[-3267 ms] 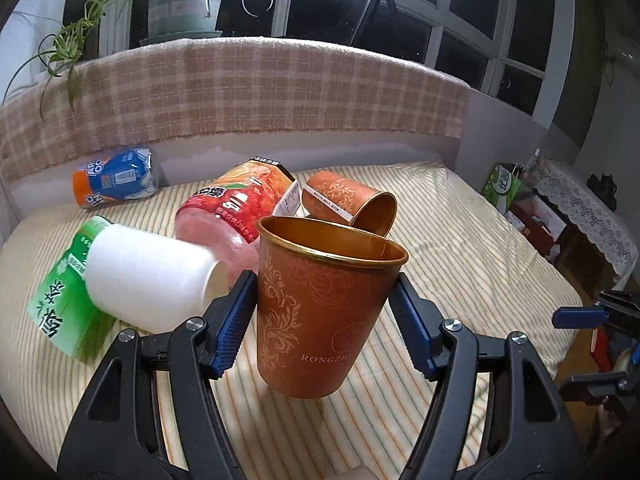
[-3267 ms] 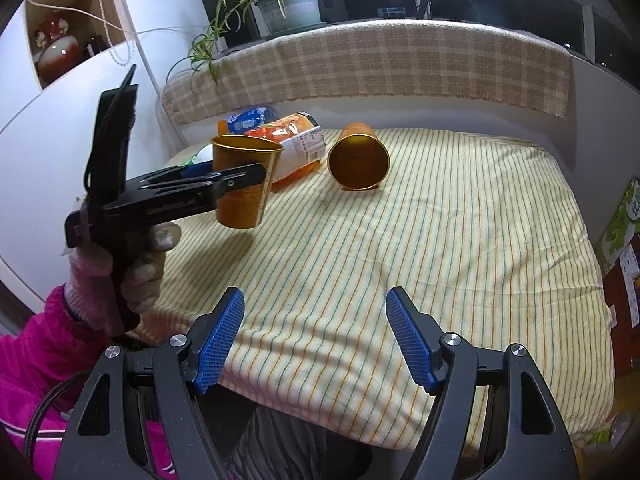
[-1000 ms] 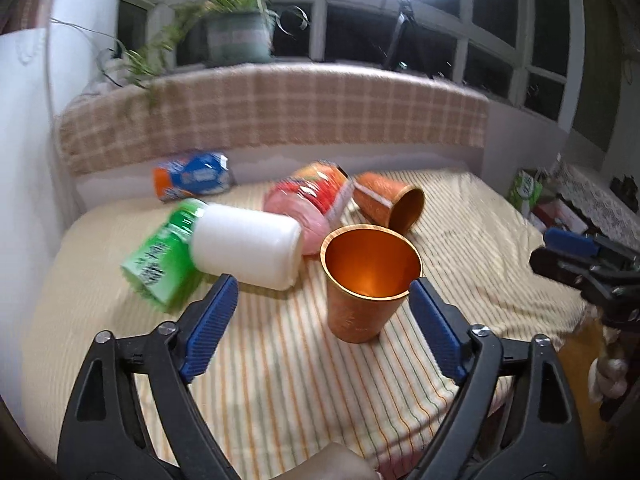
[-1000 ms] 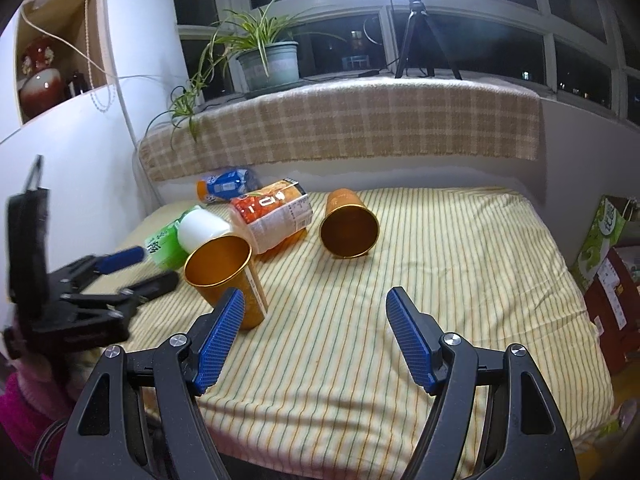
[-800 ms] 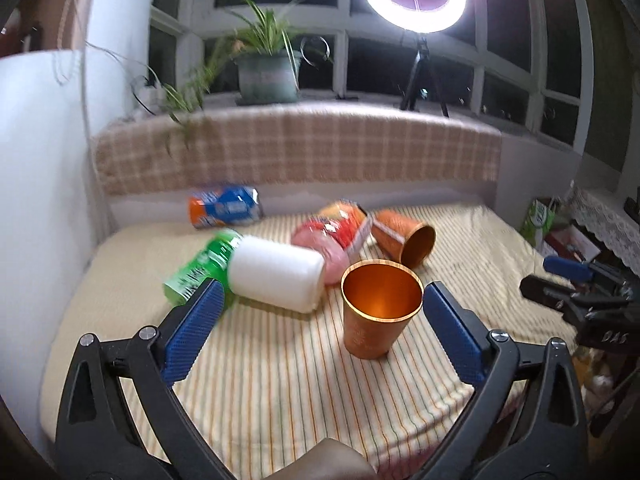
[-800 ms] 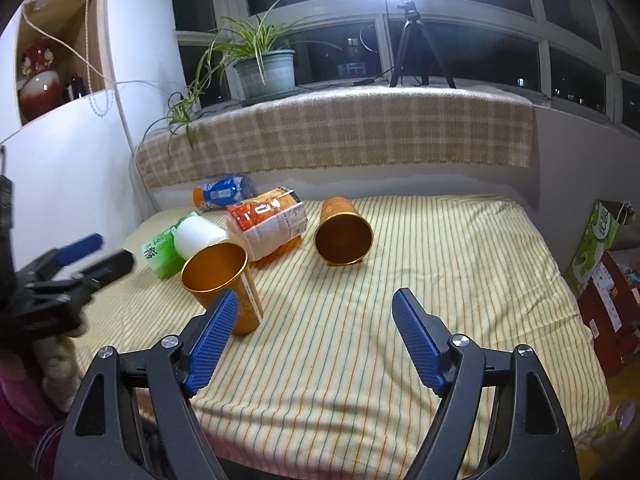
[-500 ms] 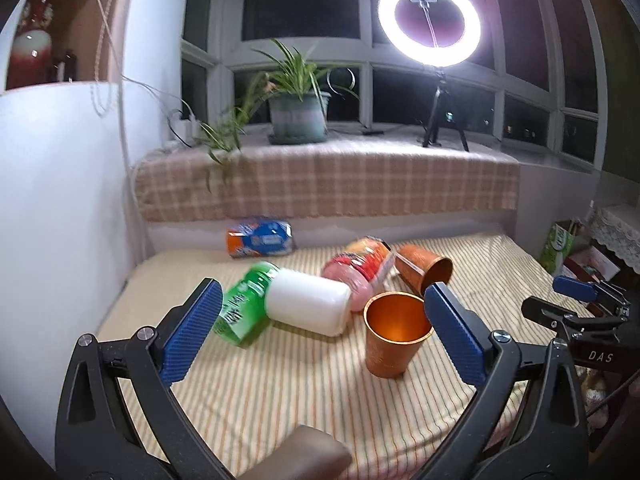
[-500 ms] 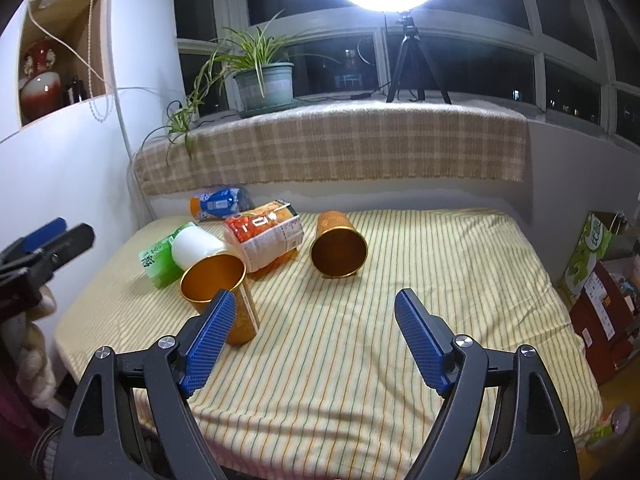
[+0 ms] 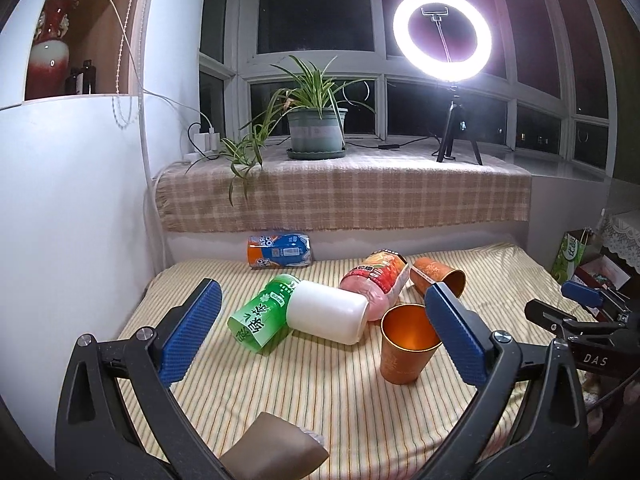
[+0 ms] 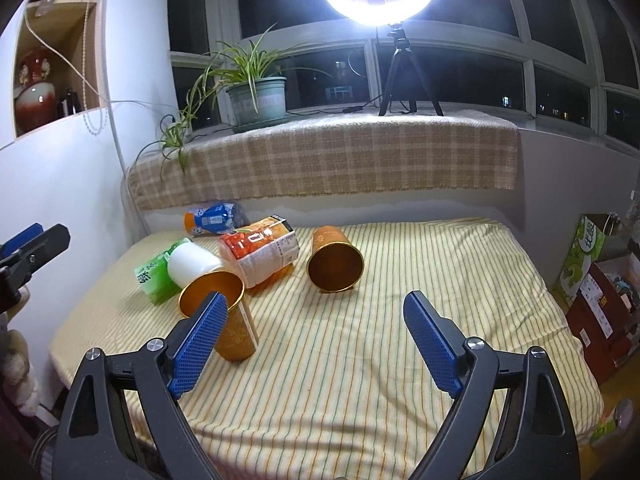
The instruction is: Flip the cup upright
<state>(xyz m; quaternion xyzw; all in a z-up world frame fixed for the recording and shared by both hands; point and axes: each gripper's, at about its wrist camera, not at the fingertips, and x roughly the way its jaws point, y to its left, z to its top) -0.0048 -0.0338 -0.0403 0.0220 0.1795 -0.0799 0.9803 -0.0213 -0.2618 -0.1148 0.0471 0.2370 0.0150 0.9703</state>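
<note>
While both grippers hang back above the near edge of the striped mattress (image 9: 304, 396), the copper cup (image 9: 406, 348) stands upright on it, mouth up, with nothing holding it. From the left wrist view the left gripper (image 9: 324, 336) has its 2 blue-padded fingers (image 9: 190, 332) spread wide, and the cup sits just inside the right-hand pad, farther off and apart from it. The right gripper (image 10: 316, 344) is likewise spread wide with nothing between its pads; in its own view the upright cup shows partly behind its left pad, leaning in the fisheye picture.

A second copper cup (image 10: 335, 259) lies on its side farther back, its open mouth facing the right wrist camera. Between the 2 cups lies a red-labelled bottle (image 10: 260, 249), also on its side, whether it touches the upright cup is unclear. A white cylinder (image 9: 326, 312) lies just left of the upright cup, with a green bottle (image 9: 262, 316) lying against its far end. An orange and blue bottle (image 9: 278, 251) rests on its side against the wall at the back of the mattress.

Behind it a checked cloth (image 9: 344, 196) drapes over the window ledge, where a potted plant (image 9: 316, 120) and a lit ring light (image 9: 442, 36) on a small tripod stand. The right gripper's tips show at the right margin of the left wrist view, well apart from the cups
</note>
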